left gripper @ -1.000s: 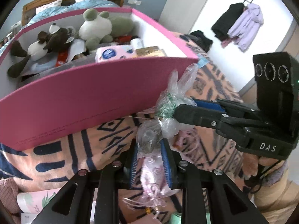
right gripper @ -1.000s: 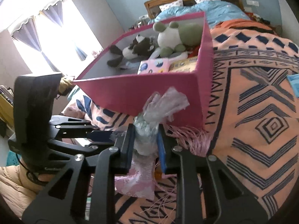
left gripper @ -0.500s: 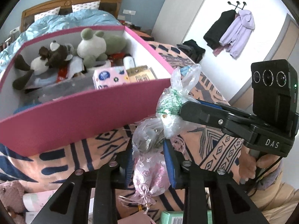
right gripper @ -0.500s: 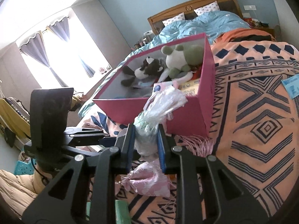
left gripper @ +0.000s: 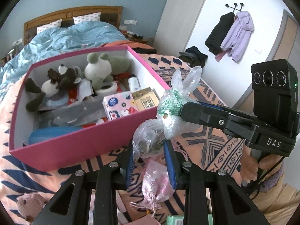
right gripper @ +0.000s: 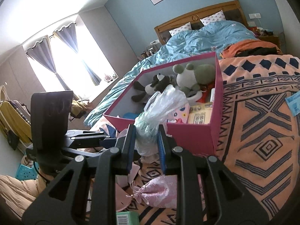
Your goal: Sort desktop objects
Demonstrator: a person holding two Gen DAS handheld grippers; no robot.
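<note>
A clear plastic bag (left gripper: 168, 110) with dark and green contents hangs in the air in front of the pink box (left gripper: 75, 146). My left gripper (left gripper: 150, 150) is shut on its lower bulge. My right gripper (right gripper: 147, 136) is shut on the bag (right gripper: 161, 106) near its green knotted part; it shows in the left wrist view (left gripper: 185, 110) too. The box (right gripper: 196, 136) holds plush toys (left gripper: 101, 69), a tissue pack (left gripper: 120, 106) and a yellow packet (left gripper: 146, 99). A pink satin pouch (left gripper: 156, 183) lies on the blanket below the bag.
The box sits on an orange patterned blanket (right gripper: 262, 131) on a bed with a blue duvet (right gripper: 206, 37). A green carton (right gripper: 127, 217) and a brown plush (left gripper: 26, 206) lie near the bed's edge. Coats (left gripper: 230, 33) hang on the right wall.
Both grippers have lifted the bag together, from low in front of the box wall to about rim height. The box interior now shows more fully.
</note>
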